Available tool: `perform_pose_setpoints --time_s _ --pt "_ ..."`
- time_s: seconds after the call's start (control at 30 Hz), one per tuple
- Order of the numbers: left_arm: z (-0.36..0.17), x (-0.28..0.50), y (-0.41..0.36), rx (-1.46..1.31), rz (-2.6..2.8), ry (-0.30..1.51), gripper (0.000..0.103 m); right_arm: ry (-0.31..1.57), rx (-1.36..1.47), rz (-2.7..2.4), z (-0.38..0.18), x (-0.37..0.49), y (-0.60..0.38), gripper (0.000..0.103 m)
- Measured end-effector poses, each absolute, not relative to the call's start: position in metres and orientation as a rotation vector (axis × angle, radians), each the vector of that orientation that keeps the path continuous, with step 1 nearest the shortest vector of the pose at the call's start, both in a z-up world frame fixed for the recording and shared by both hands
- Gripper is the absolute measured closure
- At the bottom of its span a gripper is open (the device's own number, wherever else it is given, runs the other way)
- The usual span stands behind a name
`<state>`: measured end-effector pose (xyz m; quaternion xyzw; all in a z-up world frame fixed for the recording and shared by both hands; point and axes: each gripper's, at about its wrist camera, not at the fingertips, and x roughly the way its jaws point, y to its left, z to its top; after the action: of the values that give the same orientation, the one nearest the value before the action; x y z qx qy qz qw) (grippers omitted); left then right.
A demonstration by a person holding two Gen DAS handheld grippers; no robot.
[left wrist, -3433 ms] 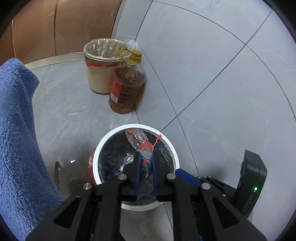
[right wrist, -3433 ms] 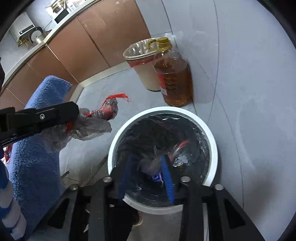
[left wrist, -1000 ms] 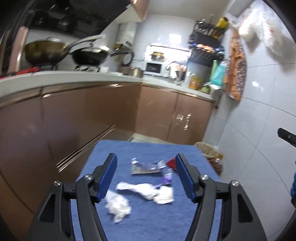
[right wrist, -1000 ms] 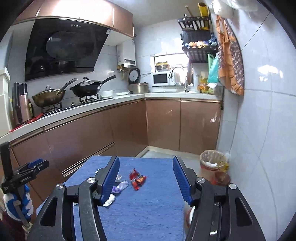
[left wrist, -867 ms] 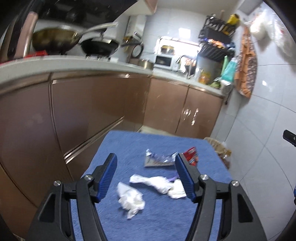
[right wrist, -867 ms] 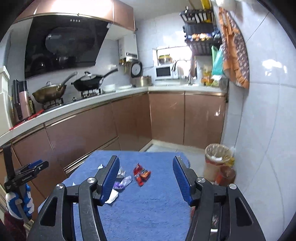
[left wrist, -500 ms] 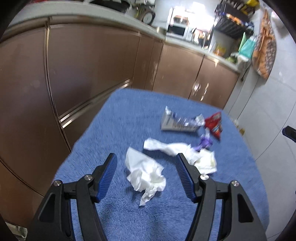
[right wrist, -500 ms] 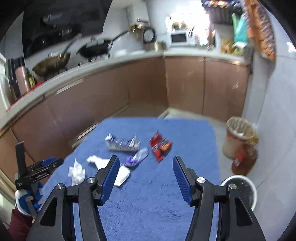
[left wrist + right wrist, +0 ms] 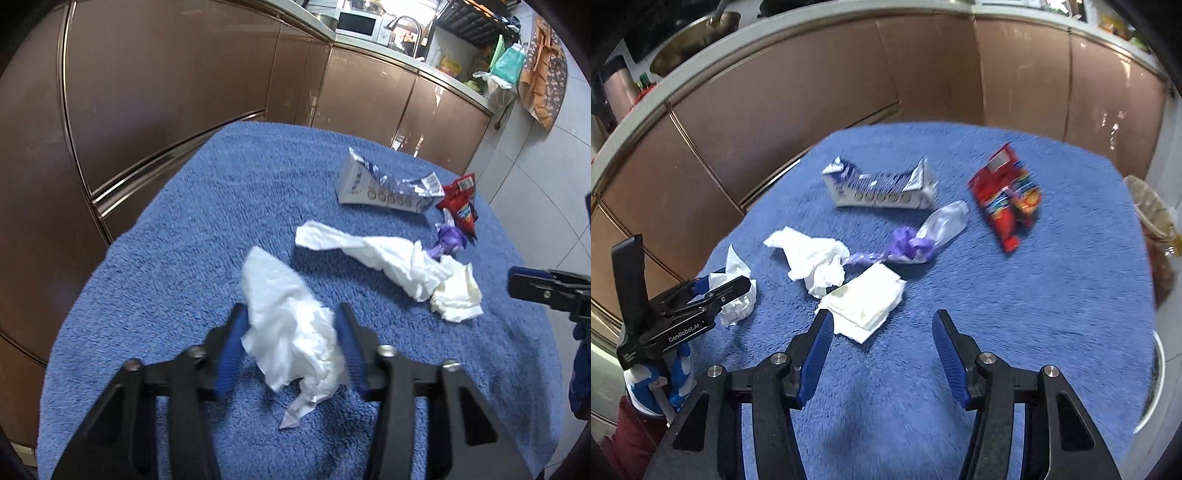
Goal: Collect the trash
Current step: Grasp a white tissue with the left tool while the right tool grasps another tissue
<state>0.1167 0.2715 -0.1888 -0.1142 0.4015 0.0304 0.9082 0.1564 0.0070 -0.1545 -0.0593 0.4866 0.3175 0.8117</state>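
- Two claws are over the blue towel. Your left gripper straddles the crumpled tissue, its pads against the paper but not visibly clenched. It's feather-light and soft, so pinch the thick bunched middle.
- Your right gripper hangs released and empty, near the folded napkin. It's limp, so take its near edge.
- Farther off lie the twisted tissue, the flattened carton and the slippery red wrapper.
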Motion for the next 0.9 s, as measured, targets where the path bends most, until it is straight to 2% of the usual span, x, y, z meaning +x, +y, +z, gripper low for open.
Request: perform_pose_setpoints --time_s 0.03,0.07,0.23,0.57,0.9 --pt "-0.191 0.117 0.271 -0.242 0.051 0.830 0.071 1.048 -0.130 0.684 -0.158 0.160 0.010 0.051" --pt "-0.192 0.116 0.272 -0.251 0.037 0.825 0.072 1.059 -0.136 0.692 -0.164 0.163 0.014 0.052" --pt "-0.193 0.113 0.274 -0.282 0.015 0.809 0.077 1.095 -0.145 0.717 -0.181 0.173 0.024 0.055" --pt "-0.196 0.117 0.279 -0.319 -0.001 0.826 0.077 1.120 -0.135 0.739 -0.197 0.184 0.031 0.062" --pt "-0.197 0.118 0.276 -0.301 0.010 0.832 0.077 1.109 -0.147 0.741 -0.198 0.186 0.029 0.080"
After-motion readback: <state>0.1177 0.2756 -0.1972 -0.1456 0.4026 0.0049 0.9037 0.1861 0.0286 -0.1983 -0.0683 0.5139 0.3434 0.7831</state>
